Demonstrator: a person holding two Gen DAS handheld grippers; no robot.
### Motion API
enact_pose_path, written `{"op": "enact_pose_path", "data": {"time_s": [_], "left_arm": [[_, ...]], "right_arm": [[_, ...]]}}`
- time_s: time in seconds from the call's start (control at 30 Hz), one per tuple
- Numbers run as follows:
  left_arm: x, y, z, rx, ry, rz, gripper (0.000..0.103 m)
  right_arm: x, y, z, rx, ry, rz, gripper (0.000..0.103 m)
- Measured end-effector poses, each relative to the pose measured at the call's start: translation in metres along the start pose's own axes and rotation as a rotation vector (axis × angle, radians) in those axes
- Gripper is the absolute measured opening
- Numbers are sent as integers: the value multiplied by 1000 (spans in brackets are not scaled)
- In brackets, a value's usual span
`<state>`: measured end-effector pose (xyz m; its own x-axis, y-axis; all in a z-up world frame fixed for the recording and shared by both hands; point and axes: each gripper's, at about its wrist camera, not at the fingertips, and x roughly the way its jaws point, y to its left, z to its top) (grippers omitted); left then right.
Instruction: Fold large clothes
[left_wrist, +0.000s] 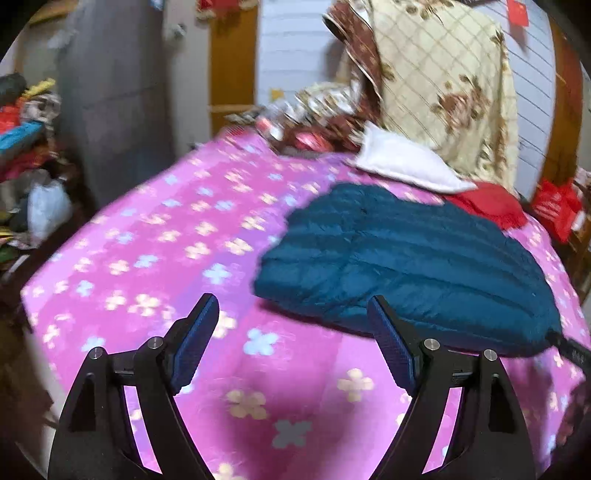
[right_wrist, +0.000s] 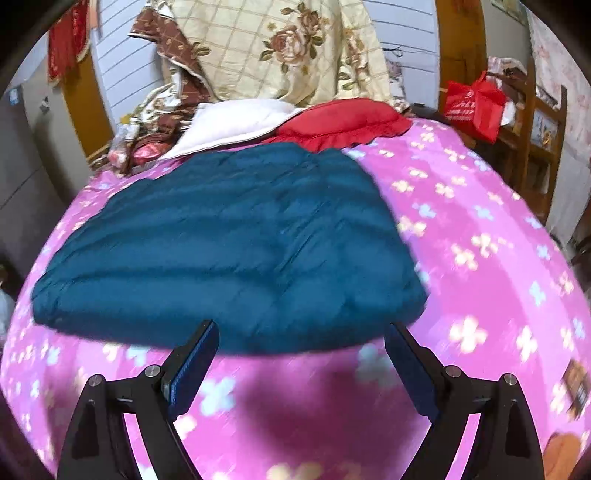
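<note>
A dark teal quilted down jacket (left_wrist: 406, 258) lies folded flat on the pink flowered bedspread (left_wrist: 147, 240). In the right wrist view the jacket (right_wrist: 229, 243) fills the middle of the bed (right_wrist: 480, 240). My left gripper (left_wrist: 293, 343) is open and empty, above the bedspread just in front of the jacket's near left edge. My right gripper (right_wrist: 301, 365) is open and empty, just in front of the jacket's near edge. Neither gripper touches the jacket.
A white pillow (right_wrist: 229, 125) and a red pillow (right_wrist: 340, 122) lie behind the jacket. A cream floral quilt (right_wrist: 280, 48) is heaped at the headboard. A red bag (right_wrist: 472, 103) hangs on a wooden shelf at right. Cluttered clothes (left_wrist: 26, 147) pile up left of the bed.
</note>
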<state>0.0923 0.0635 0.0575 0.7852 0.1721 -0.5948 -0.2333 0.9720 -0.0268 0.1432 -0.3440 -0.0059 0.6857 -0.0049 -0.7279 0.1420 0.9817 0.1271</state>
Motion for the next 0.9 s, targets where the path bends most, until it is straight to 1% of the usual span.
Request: {"op": "enact_pose_path", "data": {"time_s": [0.03, 0.1, 0.17, 0.2, 0.23, 0.3, 0.4, 0.47, 0.57, 0.67, 0.77, 0.83, 0.9], "left_arm": [[-9, 2, -2, -6, -34, 33, 83], [-19, 4, -3, 0, -68, 55, 84], [-26, 7, -4, 10, -93, 75, 88], [-27, 7, -5, 15, -97, 76, 90], [-25, 9, -6, 21, -86, 65, 90], [-16, 12, -6, 23, -23, 20, 90], [5, 22, -8, -19, 96, -83, 90], [21, 30, -7, -50, 149, -122, 90], [44, 39, -2, -96, 189, -150, 90], [80, 49, 10, -139, 259, -192, 90], [117, 58, 26, -195, 303, -268, 90], [141, 61, 36, -235, 317, -328, 90], [170, 63, 44, -264, 358, -375, 90]], "right_arm": [[-5, 6, -8, -6, -2, 12, 91], [-12, 15, -20, -12, -5, 31, 91], [-18, 22, -31, -15, -2, 48, 91], [-19, 24, -35, -13, 4, 58, 91], [-19, 24, -37, -9, 6, 69, 91], [-18, 20, -39, 4, 20, 69, 91], [-15, 3, -39, 55, 35, 64, 91], [-13, -10, -36, 91, 41, 80, 91], [-7, -32, -26, 134, 35, 79, 91], [12, -64, -6, 209, 54, 75, 91], [38, -100, 14, 325, 77, 113, 91], [53, -115, 25, 370, 95, 150, 91], [72, -126, 35, 403, 116, 189, 91]]}}
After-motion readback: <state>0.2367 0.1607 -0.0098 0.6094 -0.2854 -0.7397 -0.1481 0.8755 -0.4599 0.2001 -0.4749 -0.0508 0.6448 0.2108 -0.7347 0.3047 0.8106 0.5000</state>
